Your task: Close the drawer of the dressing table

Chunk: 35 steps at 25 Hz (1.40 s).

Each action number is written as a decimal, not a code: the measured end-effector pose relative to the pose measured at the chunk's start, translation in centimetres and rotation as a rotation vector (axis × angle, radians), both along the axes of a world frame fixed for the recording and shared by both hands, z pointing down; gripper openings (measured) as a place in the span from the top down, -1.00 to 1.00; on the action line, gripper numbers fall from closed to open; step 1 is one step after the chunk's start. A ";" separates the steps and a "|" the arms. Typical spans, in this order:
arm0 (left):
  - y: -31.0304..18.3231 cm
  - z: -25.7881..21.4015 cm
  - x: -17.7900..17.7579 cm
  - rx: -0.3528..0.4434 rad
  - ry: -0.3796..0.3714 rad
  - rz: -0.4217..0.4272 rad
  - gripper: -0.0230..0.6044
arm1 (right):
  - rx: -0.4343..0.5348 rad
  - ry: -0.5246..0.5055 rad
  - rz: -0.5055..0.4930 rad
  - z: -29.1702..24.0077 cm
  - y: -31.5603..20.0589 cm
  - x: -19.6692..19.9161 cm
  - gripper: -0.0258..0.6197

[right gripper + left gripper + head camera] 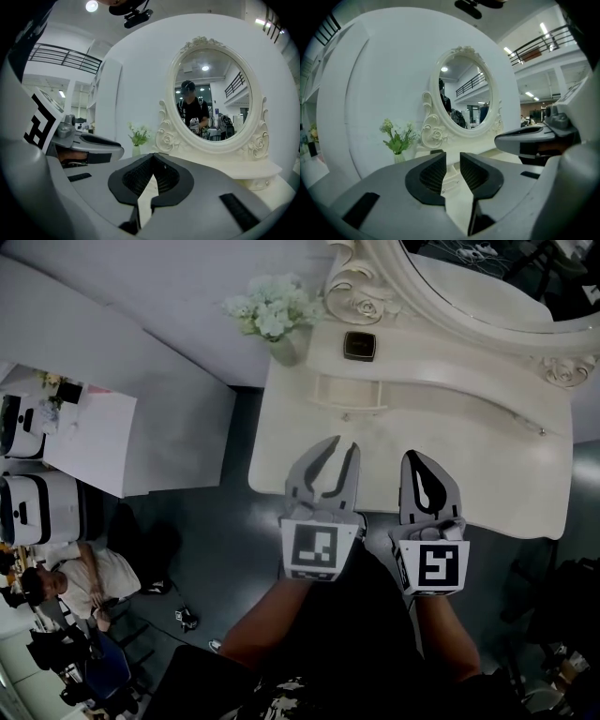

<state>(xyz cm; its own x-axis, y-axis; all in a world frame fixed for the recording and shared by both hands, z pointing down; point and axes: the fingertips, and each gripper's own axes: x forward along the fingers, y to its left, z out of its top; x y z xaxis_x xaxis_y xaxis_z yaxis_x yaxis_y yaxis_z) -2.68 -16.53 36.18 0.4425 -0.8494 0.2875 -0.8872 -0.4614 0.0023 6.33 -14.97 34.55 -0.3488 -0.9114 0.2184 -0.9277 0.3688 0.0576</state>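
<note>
The cream dressing table [487,488] fills the upper right of the head view, under its oval carved mirror [469,287]. On the ledge below the mirror a small drawer [352,392] with a knob seems to stand out slightly from its row. Both grippers hover side by side over the table's near edge, pointing at the ledge. My left gripper [343,448] is open with a narrow empty gap, and the drawer front shows beyond it in the left gripper view [452,159]. My right gripper [414,458] is shut on nothing, its pads touching [153,158].
A vase of pale flowers [275,310] stands at the table's far left corner, with a small dark box [360,345] beside it. Left of the table is dark floor, a white counter with white devices [37,502], and a seated person [80,582].
</note>
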 end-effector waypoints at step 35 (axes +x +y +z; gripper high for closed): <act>-8.0 18.3 0.6 -0.323 -0.029 -0.091 0.66 | -0.224 0.053 0.098 10.3 -5.1 2.5 0.92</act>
<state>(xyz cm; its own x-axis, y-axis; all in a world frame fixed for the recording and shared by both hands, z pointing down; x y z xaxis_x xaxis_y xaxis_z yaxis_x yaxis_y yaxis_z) -2.09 -24.50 54.43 0.3565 -0.7479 0.5599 -0.9267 -0.3595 0.1098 8.83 -20.10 44.86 -0.2440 -0.8669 0.4347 -0.9574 0.2868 0.0344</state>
